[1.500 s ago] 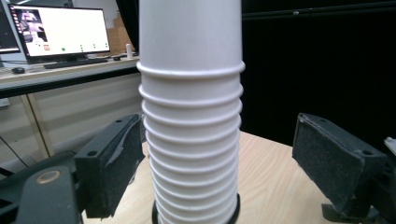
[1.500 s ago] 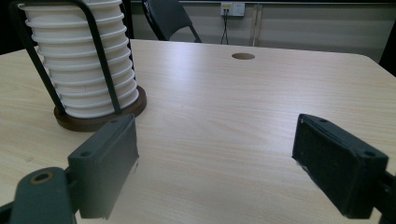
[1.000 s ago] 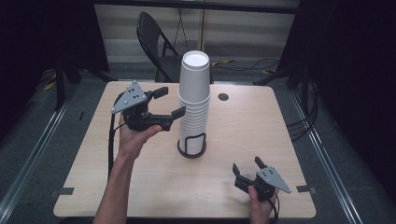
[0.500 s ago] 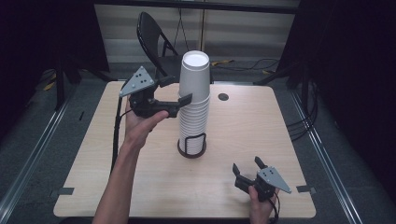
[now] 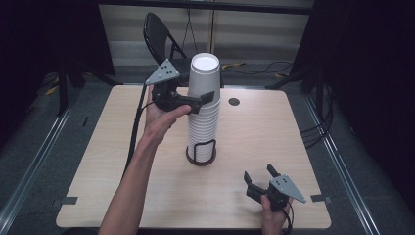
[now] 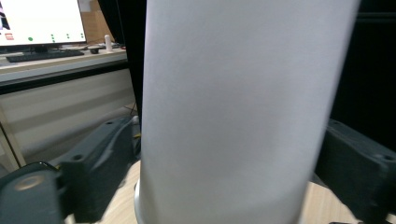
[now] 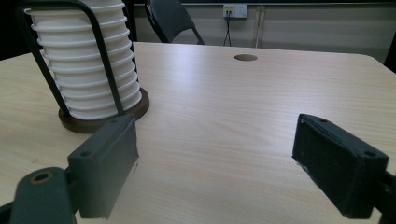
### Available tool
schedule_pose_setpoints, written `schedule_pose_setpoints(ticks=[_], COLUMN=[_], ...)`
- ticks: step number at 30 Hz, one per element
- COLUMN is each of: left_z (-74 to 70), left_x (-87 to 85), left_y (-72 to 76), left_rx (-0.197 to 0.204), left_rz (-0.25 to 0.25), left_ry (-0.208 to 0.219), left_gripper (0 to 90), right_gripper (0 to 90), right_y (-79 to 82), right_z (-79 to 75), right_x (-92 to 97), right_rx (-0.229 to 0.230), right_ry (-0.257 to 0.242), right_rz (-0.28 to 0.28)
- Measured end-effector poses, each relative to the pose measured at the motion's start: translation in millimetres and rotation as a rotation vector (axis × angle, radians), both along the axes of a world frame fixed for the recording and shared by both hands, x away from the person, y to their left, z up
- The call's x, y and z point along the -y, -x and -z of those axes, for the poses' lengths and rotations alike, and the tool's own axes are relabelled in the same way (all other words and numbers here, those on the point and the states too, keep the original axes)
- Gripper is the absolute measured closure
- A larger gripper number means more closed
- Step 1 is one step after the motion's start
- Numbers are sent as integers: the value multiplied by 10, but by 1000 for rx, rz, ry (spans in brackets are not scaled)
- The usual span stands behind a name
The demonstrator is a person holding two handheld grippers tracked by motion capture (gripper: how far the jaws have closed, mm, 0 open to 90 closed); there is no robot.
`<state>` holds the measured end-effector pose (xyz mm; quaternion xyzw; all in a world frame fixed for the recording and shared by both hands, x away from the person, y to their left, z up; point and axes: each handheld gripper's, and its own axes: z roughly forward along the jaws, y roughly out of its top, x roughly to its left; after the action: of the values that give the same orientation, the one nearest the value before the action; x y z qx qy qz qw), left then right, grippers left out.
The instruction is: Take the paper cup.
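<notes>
A tall stack of white paper cups (image 5: 203, 115) stands upside down in a black wire holder on a round dark base (image 5: 201, 156) at the middle of the wooden table (image 5: 279, 137). My left gripper (image 5: 202, 96) is raised to the top cup (image 6: 233, 102), open, one jaw on each side of its wall. I cannot tell if the jaws touch it. My right gripper (image 5: 262, 177) rests open near the front right edge, with nothing between its jaws (image 7: 215, 154). The holder and lower cups (image 7: 86, 60) lie ahead and to the left of it.
A small round hole (image 5: 234, 102) is set in the table behind the stack. A black folding chair (image 5: 161, 36) stands beyond the far edge. Cables run on the floor at the right. A desk with a monitor (image 6: 39, 21) is in the background.
My left gripper has risen and moved right, from beside the middle of the stack to around its top cup. The right gripper has stayed where it was.
</notes>
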<state>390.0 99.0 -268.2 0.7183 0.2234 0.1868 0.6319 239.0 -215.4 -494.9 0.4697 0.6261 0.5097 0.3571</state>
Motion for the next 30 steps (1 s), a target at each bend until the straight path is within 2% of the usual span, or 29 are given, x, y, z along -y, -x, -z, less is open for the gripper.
schedule_pose_setpoints(ticks=[7,9,11,12,14,21,27,30], left_z=[34,44,58,61,58,44,43,26], left_x=[139,150,165,166,178,186,182,170], left_y=[-73,-84,-104,-111,-106,-99,-103,-89], left_rx=[-7,-7,-25,-31,-24,-19,-18,-11], left_rz=[-1,-1,-16,-3,2,-4,-1,-8], left_ry=[-65,-70,-65,-63,-71,-81,-77,-54], left_gripper=[81,74,47,49,96,109,111,112], right_gripper=[135,135,133,134,134,134,134,134], right_y=[-3,-1,-3,-3,-2,-3,-4,-3], right_z=[0,0,0,0,0,1,0,1], right_x=[-1,1,-1,1,4,4,5,6], right_rx=[0,-2,0,-4,-2,2,-1,0], right_ry=[0,0,0,-2,-4,-6,-6,-7], right_rz=[1,-2,2,2,1,6,2,2])
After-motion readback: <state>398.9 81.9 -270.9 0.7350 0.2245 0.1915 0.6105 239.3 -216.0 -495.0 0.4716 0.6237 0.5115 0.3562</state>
